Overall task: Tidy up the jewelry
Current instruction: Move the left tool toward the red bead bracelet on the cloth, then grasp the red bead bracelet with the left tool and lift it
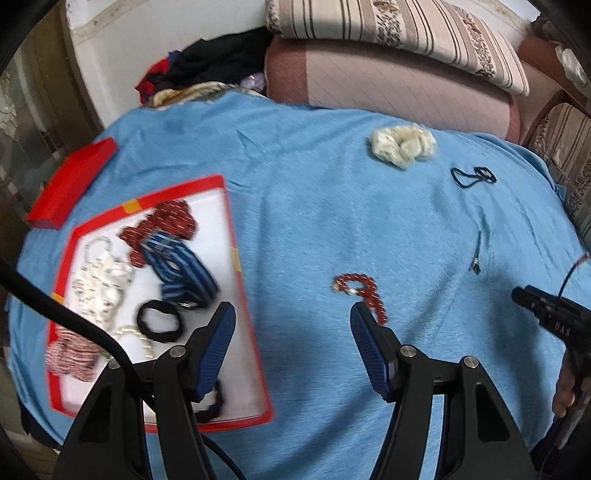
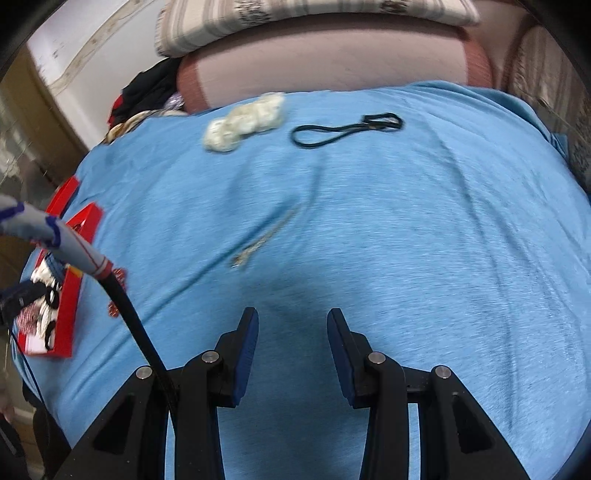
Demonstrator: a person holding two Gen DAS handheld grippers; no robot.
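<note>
A red box (image 1: 243, 295) with a white floor lies on the blue cloth at the left and holds several scrunchies and black hair ties. A red bead bracelet (image 1: 356, 291) lies on the cloth just beyond my left gripper's right finger. My left gripper (image 1: 291, 314) is open and holds nothing, its left finger over the box's edge. Farther off lie a white scrunchie (image 1: 402, 146), a black cord (image 1: 472, 176) and a thin pin (image 1: 477, 254). My right gripper (image 2: 291, 317) hangs open and empty over bare cloth, with the pin (image 2: 266, 236), scrunchie (image 2: 245, 123) and cord (image 2: 343, 131) ahead of it.
The red lid (image 1: 70, 184) rests beside the box at the far left. Striped cushions (image 1: 399, 33) and a pink bolster (image 1: 388, 85) border the cloth's far edge, with dark clothes (image 1: 207, 70) piled at the corner. A sleeve and a cable (image 2: 122, 295) cross the right wrist view's left side.
</note>
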